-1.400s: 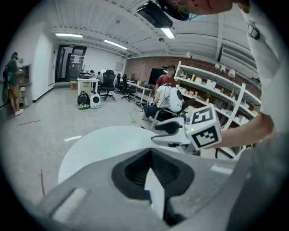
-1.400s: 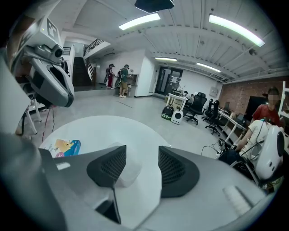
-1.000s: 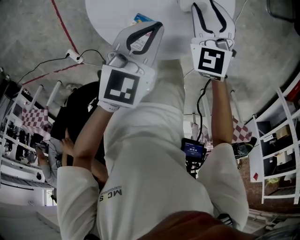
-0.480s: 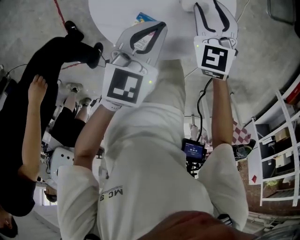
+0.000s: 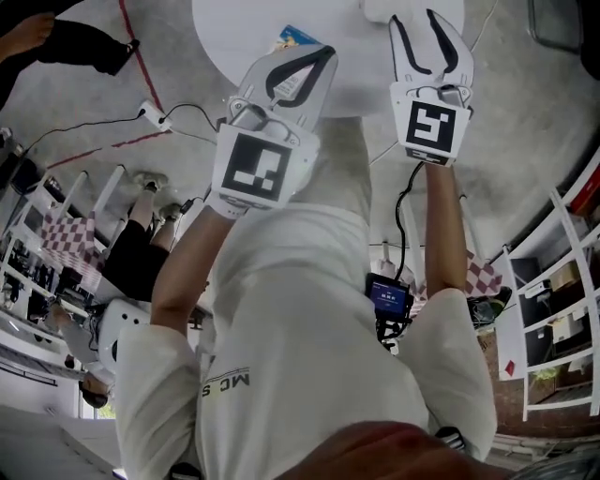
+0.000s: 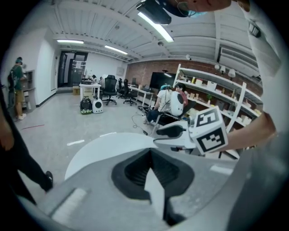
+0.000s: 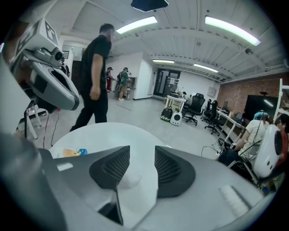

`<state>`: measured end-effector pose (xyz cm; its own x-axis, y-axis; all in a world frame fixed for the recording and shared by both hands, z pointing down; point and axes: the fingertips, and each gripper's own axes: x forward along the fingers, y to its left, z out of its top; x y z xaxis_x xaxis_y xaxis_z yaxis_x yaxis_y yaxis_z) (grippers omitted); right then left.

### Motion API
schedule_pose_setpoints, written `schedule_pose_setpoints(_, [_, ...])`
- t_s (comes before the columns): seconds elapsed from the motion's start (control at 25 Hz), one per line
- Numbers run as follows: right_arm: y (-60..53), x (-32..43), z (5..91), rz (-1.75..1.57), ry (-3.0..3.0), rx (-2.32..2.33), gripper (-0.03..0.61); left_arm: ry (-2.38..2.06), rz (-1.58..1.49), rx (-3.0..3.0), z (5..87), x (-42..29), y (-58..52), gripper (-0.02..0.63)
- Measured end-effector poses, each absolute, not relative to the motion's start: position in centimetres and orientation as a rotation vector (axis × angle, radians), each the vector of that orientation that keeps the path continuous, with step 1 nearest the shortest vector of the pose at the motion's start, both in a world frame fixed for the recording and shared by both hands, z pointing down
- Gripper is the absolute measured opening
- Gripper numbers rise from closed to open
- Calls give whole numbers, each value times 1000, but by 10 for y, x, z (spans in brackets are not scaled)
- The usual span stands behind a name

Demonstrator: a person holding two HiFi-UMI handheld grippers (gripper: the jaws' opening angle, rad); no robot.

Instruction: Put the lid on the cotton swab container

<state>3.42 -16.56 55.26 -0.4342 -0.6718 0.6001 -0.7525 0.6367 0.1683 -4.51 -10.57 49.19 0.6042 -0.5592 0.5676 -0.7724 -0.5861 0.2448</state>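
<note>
Above the round white tabletop (image 7: 113, 135), the right claw (image 7: 142, 151) has just been opening, jaws apart astride a white container (image 7: 131, 180); the left claw (image 6: 150, 152) is closed, empty.

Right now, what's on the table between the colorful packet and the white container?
Nothing. In the head view, the white tabletop is bare between the colorful packet and the white container.
</note>
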Motion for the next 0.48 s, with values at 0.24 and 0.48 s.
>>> schedule_pose_setpoints(0.24, [-155,53,512,124,-2218,1126,67,-1056,626,2408,460,-29,-98,0])
schedule_pose_setpoints(0.48, [-127,68,457,134,-2235,1155,2,-1076,609,2439,403,-16,-83,0])
